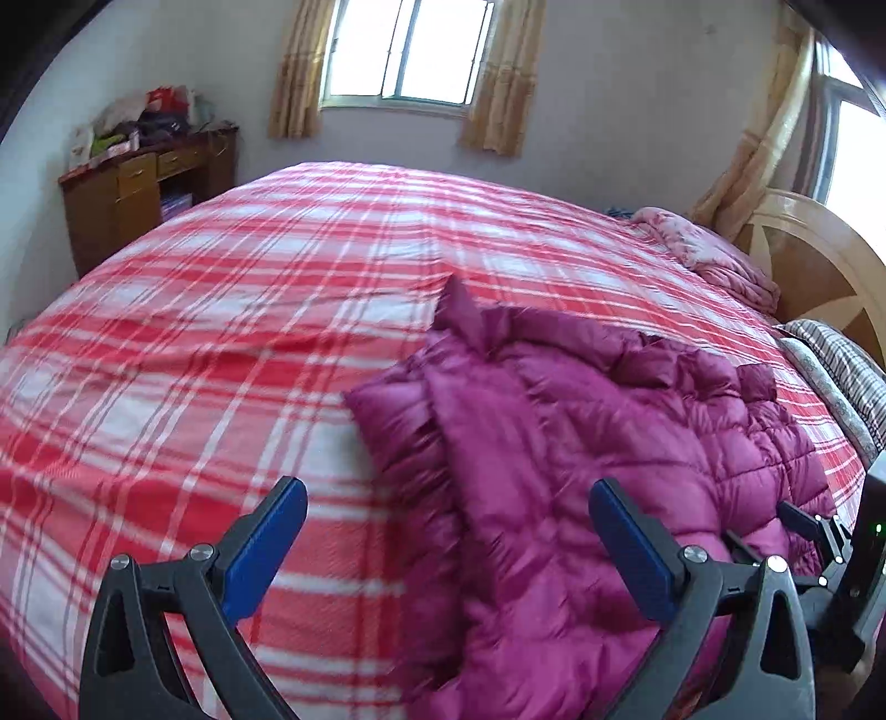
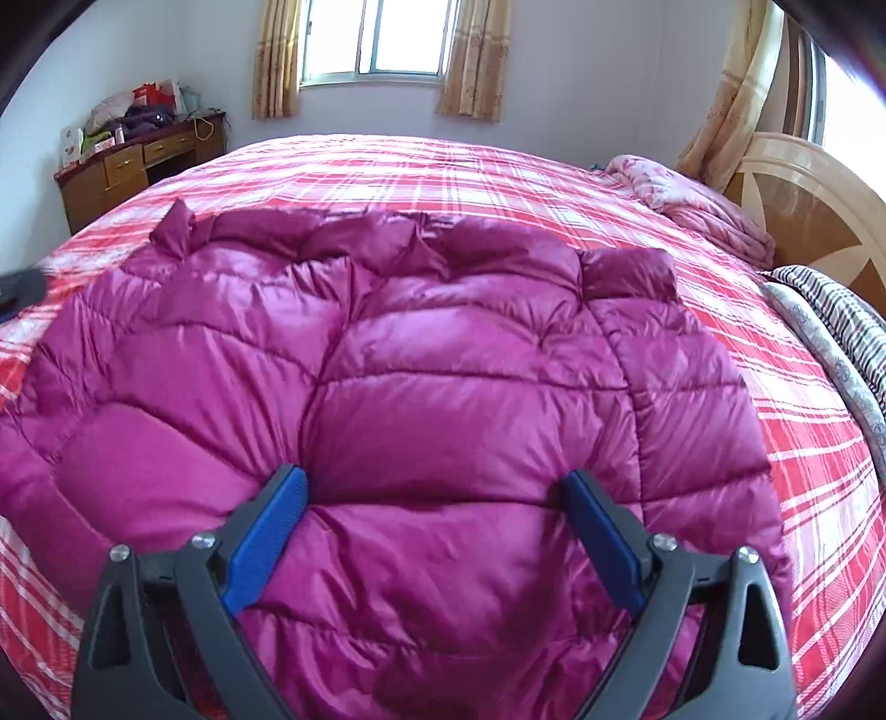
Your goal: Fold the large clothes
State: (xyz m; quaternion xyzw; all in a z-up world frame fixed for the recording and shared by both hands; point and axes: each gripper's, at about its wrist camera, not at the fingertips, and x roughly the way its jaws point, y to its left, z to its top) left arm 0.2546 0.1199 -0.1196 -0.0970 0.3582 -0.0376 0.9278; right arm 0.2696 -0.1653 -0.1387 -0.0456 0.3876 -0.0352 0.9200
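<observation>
A magenta quilted puffer jacket (image 2: 421, 354) lies spread on the red-and-white plaid bed (image 2: 498, 166). In the left wrist view the jacket (image 1: 581, 421) fills the lower right, its left edge folded over in a thick layer. My left gripper (image 1: 446, 493) hangs open above that left edge, one finger over the plaid cover, the other over the jacket. My right gripper (image 2: 434, 484) is open low over the jacket's near middle, its blue pads (image 2: 271, 531) against the puffy fabric, nothing held. The right gripper's tip (image 1: 803, 520) shows at the left view's right edge.
A pink folded blanket (image 2: 692, 194) and striped bedding (image 2: 830, 321) lie by the wooden headboard (image 2: 814, 205) on the right. A wooden desk (image 1: 144, 188) piled with clutter stands at the far left wall. Curtained windows (image 1: 410, 50) sit behind the bed. Bare plaid cover (image 1: 194, 332) stretches left of the jacket.
</observation>
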